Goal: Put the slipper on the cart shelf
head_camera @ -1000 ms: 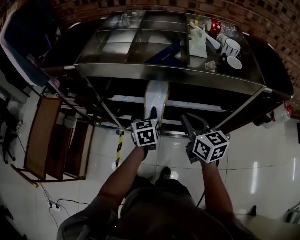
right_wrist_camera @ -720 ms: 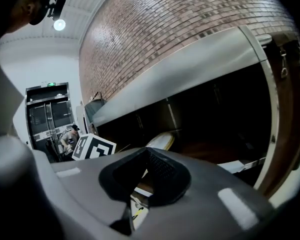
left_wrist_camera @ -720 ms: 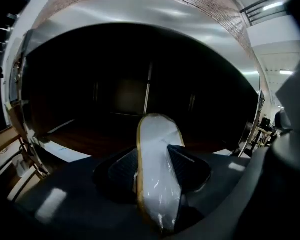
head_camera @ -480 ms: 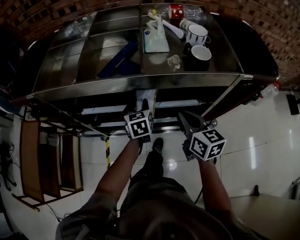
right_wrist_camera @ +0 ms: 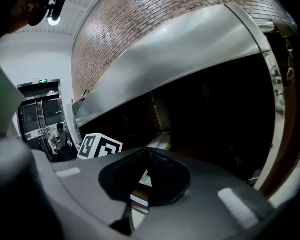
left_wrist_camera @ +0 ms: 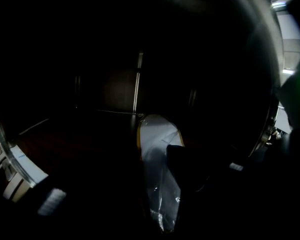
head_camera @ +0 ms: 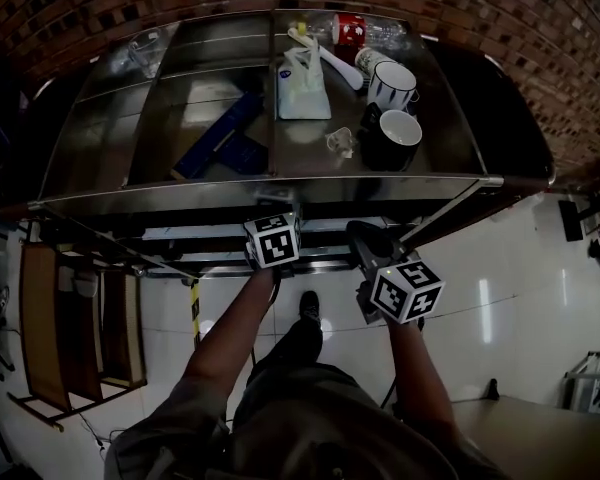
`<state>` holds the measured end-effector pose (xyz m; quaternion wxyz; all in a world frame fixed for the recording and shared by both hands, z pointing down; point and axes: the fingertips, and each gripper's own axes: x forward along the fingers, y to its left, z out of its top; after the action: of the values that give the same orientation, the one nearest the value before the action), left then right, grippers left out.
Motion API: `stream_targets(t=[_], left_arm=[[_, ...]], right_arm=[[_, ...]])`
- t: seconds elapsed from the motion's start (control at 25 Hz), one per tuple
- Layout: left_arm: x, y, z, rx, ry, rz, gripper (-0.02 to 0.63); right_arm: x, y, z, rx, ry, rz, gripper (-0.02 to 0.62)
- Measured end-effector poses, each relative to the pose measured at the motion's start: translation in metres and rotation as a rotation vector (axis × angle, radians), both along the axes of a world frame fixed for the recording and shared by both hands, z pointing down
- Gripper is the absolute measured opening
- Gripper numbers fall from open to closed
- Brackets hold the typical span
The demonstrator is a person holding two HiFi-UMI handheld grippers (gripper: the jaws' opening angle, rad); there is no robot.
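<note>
Left tongs (left_wrist_camera: pixel 157 184) are clamped narrow on the near end of the plastic-wrapped slipper (left_wrist_camera: pixel 157 136). Its rounded end points into the dark lower shelf (left_wrist_camera: pixel 90 134) of the cart (head_camera: pixel 280 190), I guess so it slides in lengthwise under the top tray. Can't tell if it's touching the shelf. Right tongs (right_wrist_camera: pixel 142 174) are closed on nothing, parked just beside, out of the way.

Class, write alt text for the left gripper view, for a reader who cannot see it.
A pale slipper with a yellow edge, gripped by the left tool, points into a very dark cart shelf. Little else can be made out in the gloom.
</note>
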<state>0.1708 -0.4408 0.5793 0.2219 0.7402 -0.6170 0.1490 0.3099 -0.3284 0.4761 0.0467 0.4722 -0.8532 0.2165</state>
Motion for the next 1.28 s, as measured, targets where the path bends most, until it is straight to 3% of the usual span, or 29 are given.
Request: stream_targets(t=[0.32,0.6,0.88,1.04,1.28], left_arm=[[0.007,-0.018,0.016,0.011,-0.003,0.024,0.200],[0.018,0.002,0.008,0.011,0.039,0.096,0.378],[0.004,0.045,-0.013,0.026,0.086,0.105,0.386],[-0.006,0.074,-0.039,0.030,0.081,0.143,0.273],[-0.016,0.109,-0.095,0.133,0.062,0.174,0.090]], right_arm=[[0.006,-0.007,0.004,-0.009,0.002,0.007,-0.002],[-0.001,0.012,0.001,-0.005,0.008,0.004,-0.002],[-0.013,0.030,-0.014,0.035,0.004,-0.015,-0.002],[-0.024,0.039,-0.021,0.054,-0.021,-0.028,-0.002],[-0.046,0.047,-0.034,0.092,-0.063,-0.077,-0.002]])
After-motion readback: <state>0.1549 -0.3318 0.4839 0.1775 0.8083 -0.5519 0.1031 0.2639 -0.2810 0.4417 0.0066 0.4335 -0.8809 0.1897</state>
